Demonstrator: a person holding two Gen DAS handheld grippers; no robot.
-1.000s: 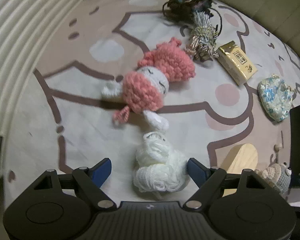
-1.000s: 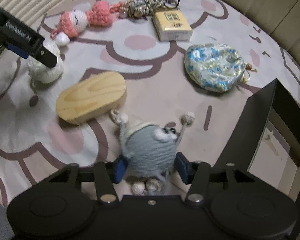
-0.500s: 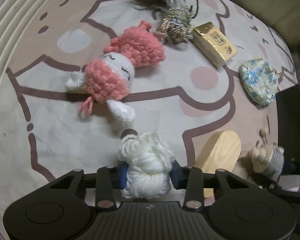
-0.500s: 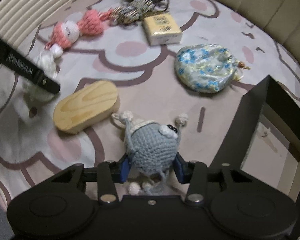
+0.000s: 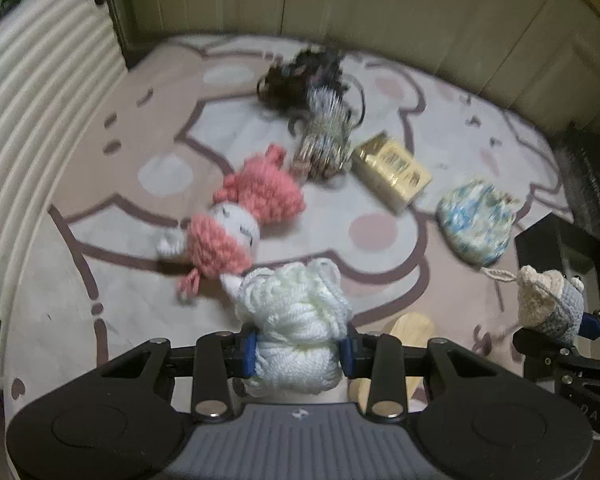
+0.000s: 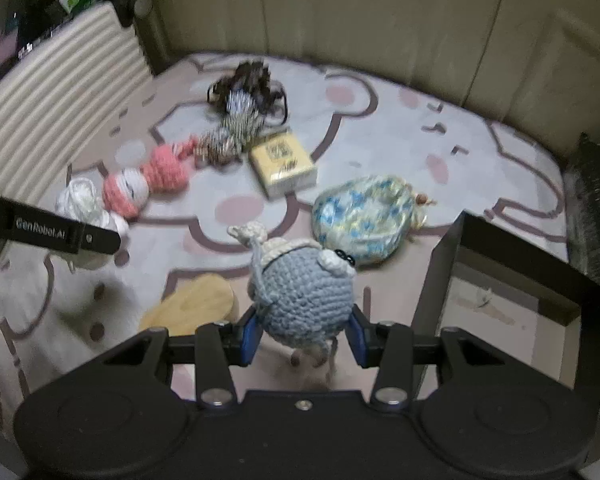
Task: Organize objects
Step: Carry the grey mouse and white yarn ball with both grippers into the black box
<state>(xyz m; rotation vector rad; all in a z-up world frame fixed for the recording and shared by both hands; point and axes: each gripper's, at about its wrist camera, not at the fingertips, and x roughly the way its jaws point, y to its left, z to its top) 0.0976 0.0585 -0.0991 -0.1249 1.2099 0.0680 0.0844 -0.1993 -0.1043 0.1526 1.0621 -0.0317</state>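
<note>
Your left gripper [image 5: 298,354] is clamped on the white yarn bundle [image 5: 296,320], low centre of the left wrist view; the bundle bulges above the blue pads [image 5: 249,354]. Your right gripper [image 6: 302,338] is closed around the grey crochet toy [image 6: 306,294], lower centre of the right wrist view, eyes turned to the right.

On the patterned mat [image 5: 100,208]: pink-and-white crochet doll [image 5: 240,226] mid-left, dark and striped yarn tangle [image 5: 320,120] above centre, yellow box [image 5: 392,172] just right of it, floral pouch [image 5: 474,220] at right. The wooden oval block [image 6: 192,310] sits lower left of the grey toy. The black open box [image 6: 512,276] fills the right wrist view's lower right. Both frames blurred.
</note>
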